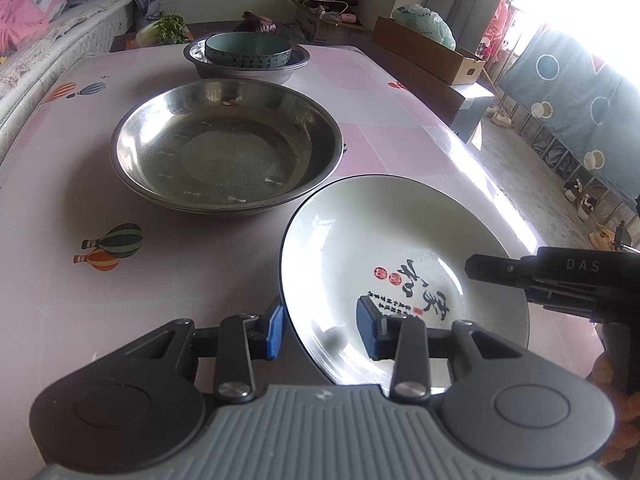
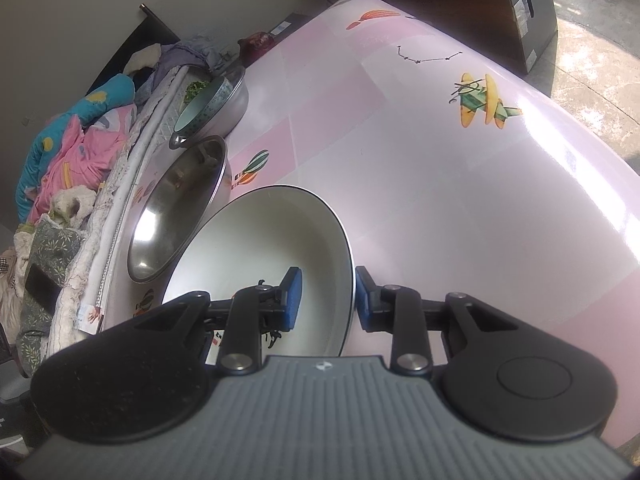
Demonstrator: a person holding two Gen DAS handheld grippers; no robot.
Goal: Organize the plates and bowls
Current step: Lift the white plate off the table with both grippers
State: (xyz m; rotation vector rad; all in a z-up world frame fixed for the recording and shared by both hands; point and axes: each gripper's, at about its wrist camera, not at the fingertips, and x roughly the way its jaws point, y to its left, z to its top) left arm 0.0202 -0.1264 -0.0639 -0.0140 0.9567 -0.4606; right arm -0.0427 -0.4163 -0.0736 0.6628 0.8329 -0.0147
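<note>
A white plate [image 1: 384, 240] with a dark rim and black calligraphy sits low and tilted at the near right of the pink table. My left gripper [image 1: 322, 330] is shut on its left rim, one blue pad outside and one on the inner face. My right gripper [image 2: 328, 298] is shut on the opposite rim of the plate [image 2: 264, 240]; its black finger [image 1: 496, 272] shows in the left wrist view. Whether the plate touches the table is hidden. Beyond it stands a wide steel basin [image 1: 228, 148], and farther back a teal bowl [image 1: 248, 50] inside another steel basin [image 1: 200, 64].
The pink tablecloth [image 1: 120, 300] has balloon prints, and its right edge [image 1: 480, 168] drops to the floor. A bed with bedding [image 2: 80, 152] runs along the table's left side. A cardboard box [image 1: 432, 52] and vegetables [image 1: 168, 28] lie past the far end.
</note>
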